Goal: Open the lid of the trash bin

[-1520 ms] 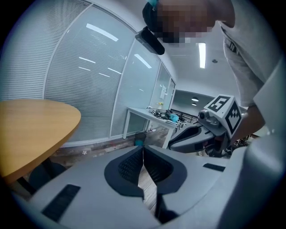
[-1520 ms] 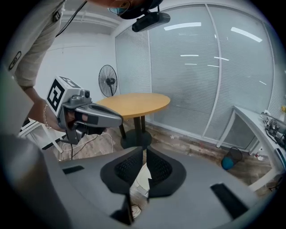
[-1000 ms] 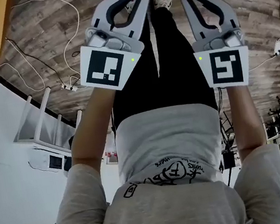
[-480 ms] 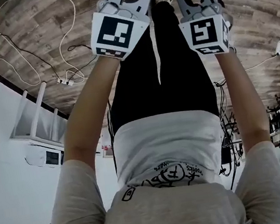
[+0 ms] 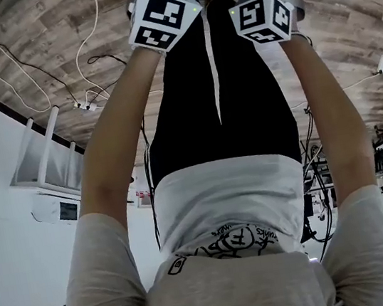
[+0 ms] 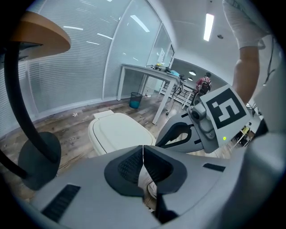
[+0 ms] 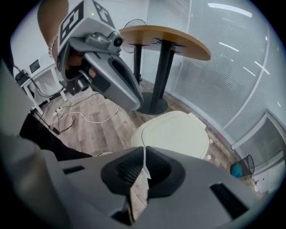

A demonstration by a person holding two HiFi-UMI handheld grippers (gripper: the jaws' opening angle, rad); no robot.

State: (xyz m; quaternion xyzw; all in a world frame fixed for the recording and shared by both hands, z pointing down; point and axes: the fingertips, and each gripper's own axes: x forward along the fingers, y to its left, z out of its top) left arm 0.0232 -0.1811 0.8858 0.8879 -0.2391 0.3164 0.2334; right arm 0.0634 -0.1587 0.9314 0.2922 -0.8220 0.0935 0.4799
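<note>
The cream trash bin stands on the wood floor with its lid down flat; in the right gripper view the bin lies just beyond the jaws. My left gripper is shut with nothing between its pads and hovers short of the bin. My right gripper is also shut and holds nothing. The two grippers are side by side, close together. In the head view only their marker cubes show, left and right, at the top edge above the person's legs; the jaws and the bin are cut off there.
A round wooden table on a black pedestal stands just beyond the bin. White and black cables run over the floor at left. A white rack is at left. A white desk and a small blue bin stand by the glass wall.
Both grippers have moved forward, up the head view, and drawn closer together; their jaws and the bin's edge have slid out past the top edge.
</note>
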